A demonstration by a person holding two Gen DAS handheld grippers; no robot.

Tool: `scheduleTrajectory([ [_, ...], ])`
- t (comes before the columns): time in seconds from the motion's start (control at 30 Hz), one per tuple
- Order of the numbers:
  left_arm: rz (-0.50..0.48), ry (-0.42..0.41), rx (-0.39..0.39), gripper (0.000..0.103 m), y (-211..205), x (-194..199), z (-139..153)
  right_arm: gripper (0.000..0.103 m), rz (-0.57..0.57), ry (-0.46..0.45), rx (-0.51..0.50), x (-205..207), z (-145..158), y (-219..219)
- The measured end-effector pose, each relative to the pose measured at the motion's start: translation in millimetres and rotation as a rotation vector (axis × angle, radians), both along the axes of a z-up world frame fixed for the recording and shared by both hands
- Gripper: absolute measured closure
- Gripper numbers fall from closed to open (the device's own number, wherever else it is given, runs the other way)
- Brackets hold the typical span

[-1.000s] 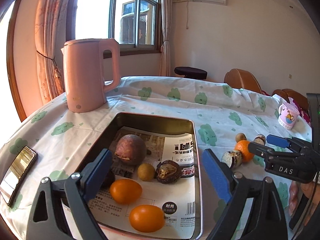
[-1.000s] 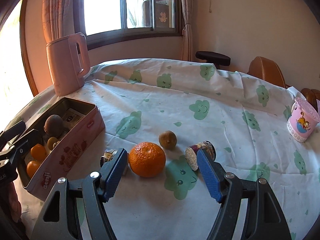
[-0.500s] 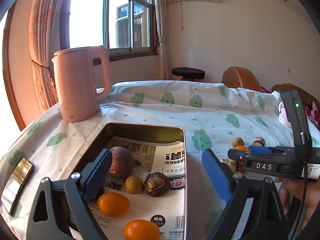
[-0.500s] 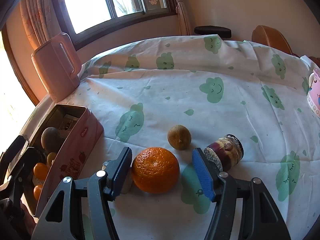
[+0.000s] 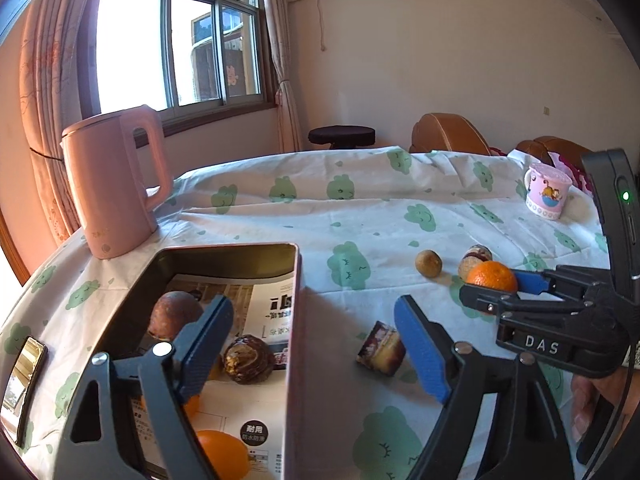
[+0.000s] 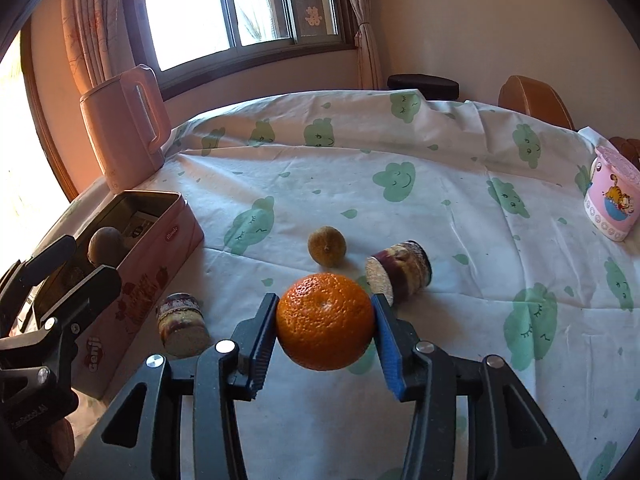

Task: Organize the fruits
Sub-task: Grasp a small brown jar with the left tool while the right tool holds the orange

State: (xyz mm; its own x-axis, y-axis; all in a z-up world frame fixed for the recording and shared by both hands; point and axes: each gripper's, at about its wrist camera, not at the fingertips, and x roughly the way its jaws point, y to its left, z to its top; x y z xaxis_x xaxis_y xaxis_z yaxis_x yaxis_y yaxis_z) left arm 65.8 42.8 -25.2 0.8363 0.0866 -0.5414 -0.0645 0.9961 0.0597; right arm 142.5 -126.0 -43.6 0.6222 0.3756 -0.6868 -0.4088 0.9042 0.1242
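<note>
My right gripper (image 6: 325, 330) has its jaws closing, and both blue pads touch the sides of an orange (image 6: 326, 312) on the tablecloth. The left wrist view shows the same orange (image 5: 492, 276) at the right, between the right gripper's fingers (image 5: 528, 280). My left gripper (image 5: 312, 306) straddles the right wall of the pink tin (image 5: 298, 280); its jaws are closing with no fruit between them. In the tin lie a brown fruit (image 5: 174, 312), a dark wrinkled fruit (image 5: 248, 364) and small oranges (image 5: 222, 454). A small brown fruit (image 6: 327, 246) and two cut purple pieces (image 6: 400, 270) (image 6: 182, 322) lie loose.
A pink kettle (image 5: 112, 184) stands behind the tin. A pink mug (image 6: 612, 200) sits at the far right of the table. A phone (image 5: 22, 384) lies near the table's left edge. Brown chairs and a black stool stand beyond the table.
The right gripper's jaws have narrowed onto the orange. The left gripper has shifted right, from over the tin's inside to across its right wall, and its jaws have narrowed a little.
</note>
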Motion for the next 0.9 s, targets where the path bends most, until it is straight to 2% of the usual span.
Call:
scheduleTrajectory([
  [0.13, -0.07, 0.072, 0.017, 0.038, -22.2, 10.1, -8.4, 0.055, -0.043, -0.046, -0.028, -7.0, 3.9, -22.6],
  [0.27, -0.101, 0.135, 0.075, 0.041, -40.3, 21.6, -16.1, 0.055, -0.044, -0.047, -0.001, -6.4, 4.6, -31.8],
  [0.5, -0.102, 0.236, 0.105, 0.048, -49.1, 43.8, -29.5, 0.055, -0.02, -0.039, 0.026, -6.7, 3.5, -31.7],
  [0.57, -0.098, 0.261, 0.096, 0.063, -47.4, 51.2, -32.8, 0.055, -0.017, -0.036, 0.028, -6.2, 3.1, -31.4],
  [0.6, -0.098, 0.276, 0.089, 0.065, -46.6, 54.2, -34.7, 0.055, -0.014, -0.035, 0.025, -6.3, 2.8, -30.8],
  [0.9, -0.122, 0.25, 0.074, 0.066, -48.1, 51.9, -31.6, 0.055, -0.004, -0.038, 0.017, -6.7, 2.3, -28.6],
])
